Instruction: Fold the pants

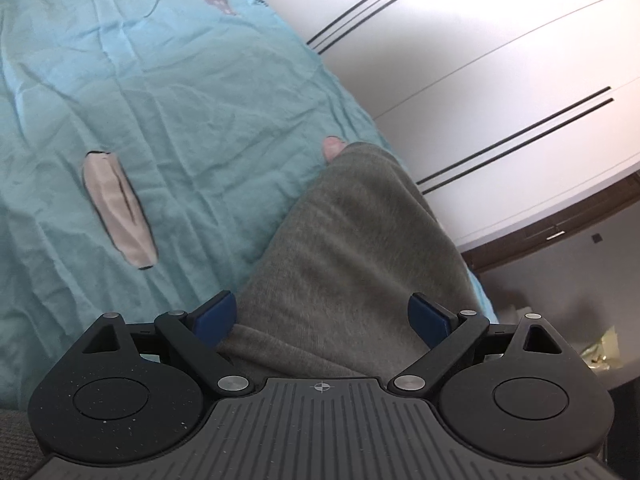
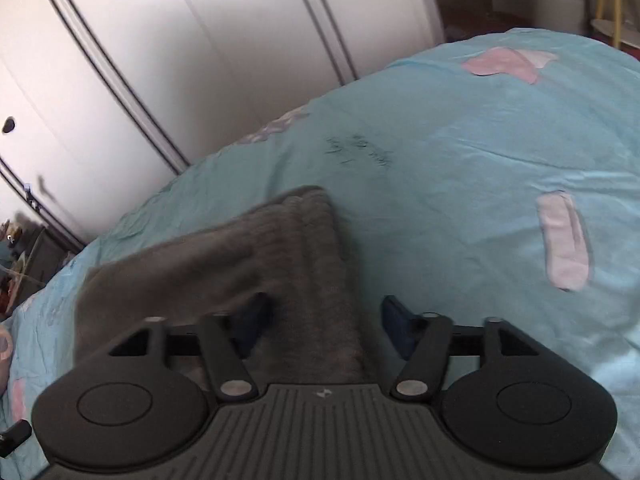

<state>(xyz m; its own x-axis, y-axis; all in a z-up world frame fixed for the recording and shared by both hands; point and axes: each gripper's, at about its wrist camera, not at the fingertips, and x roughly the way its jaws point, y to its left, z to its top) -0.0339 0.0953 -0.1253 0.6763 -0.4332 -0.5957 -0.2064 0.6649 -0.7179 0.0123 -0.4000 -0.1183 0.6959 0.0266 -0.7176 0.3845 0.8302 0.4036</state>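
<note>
Grey pants [image 1: 360, 240] lie on a light blue bedsheet [image 1: 160, 100], stretching away from me toward the bed's right edge in the left wrist view. My left gripper [image 1: 323, 318] hangs over their near end, open wide, its blue pads [image 1: 216, 316] clear of the cloth on both sides. In the right wrist view the pants [image 2: 248, 252] lie folded into a thick band with a raised corner at the far end. My right gripper [image 2: 326, 318] is open above that band. Its left pad sits at the cloth and its right pad stands off it.
White wardrobe doors [image 1: 500, 60] with dark lines run close along the bed's far side. The sheet carries pink printed patches [image 1: 118, 208] [image 2: 564, 240]. Clutter sits on the floor beyond the bed corner [image 2: 20, 248]. A white container [image 2: 560, 0] stands at the back right.
</note>
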